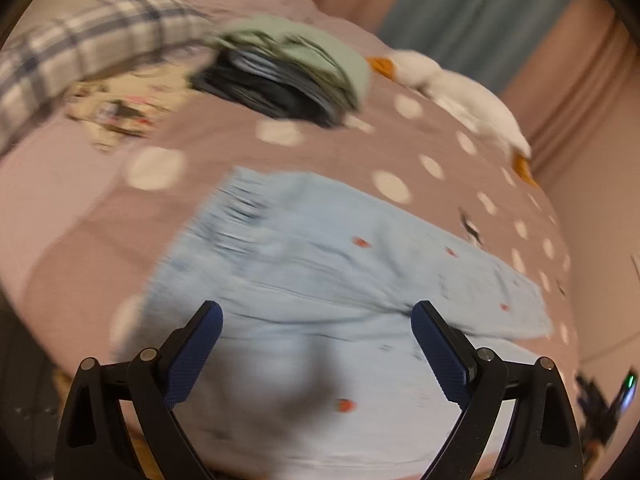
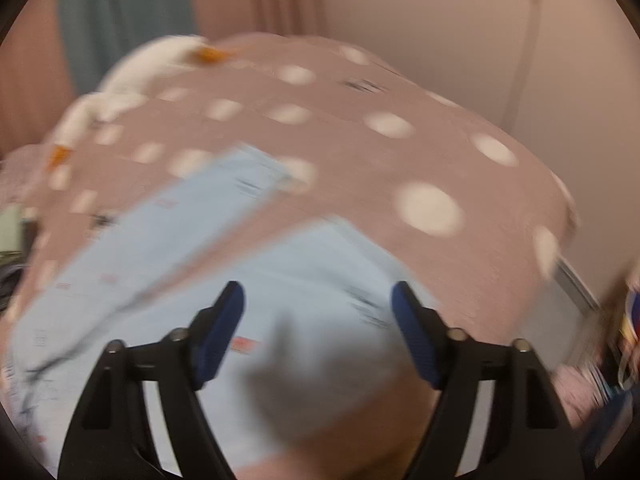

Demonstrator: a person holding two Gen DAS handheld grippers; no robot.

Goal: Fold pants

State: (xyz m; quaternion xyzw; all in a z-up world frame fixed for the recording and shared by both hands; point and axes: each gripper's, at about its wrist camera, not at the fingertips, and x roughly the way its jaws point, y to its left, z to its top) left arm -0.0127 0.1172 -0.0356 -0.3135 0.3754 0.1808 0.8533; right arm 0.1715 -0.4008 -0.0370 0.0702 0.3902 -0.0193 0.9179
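Note:
Light blue pants (image 1: 320, 264) with small red marks lie spread on a pink bedspread with white dots (image 1: 320, 136). In the left wrist view the gathered waistband is at the upper left and a leg runs right. My left gripper (image 1: 316, 312) is open and empty, just above the pants. In the right wrist view the pants (image 2: 168, 248) show two legs, one running up to the far middle. My right gripper (image 2: 318, 296) is open and empty above the nearer leg. Both views are blurred.
A stack of folded clothes (image 1: 288, 72), green on top and dark below, sits at the back of the bed. A plaid cloth (image 1: 92, 40) lies at the back left. A white plush toy (image 1: 460, 96) lies at the bed's far right edge, also in the right wrist view (image 2: 132, 76).

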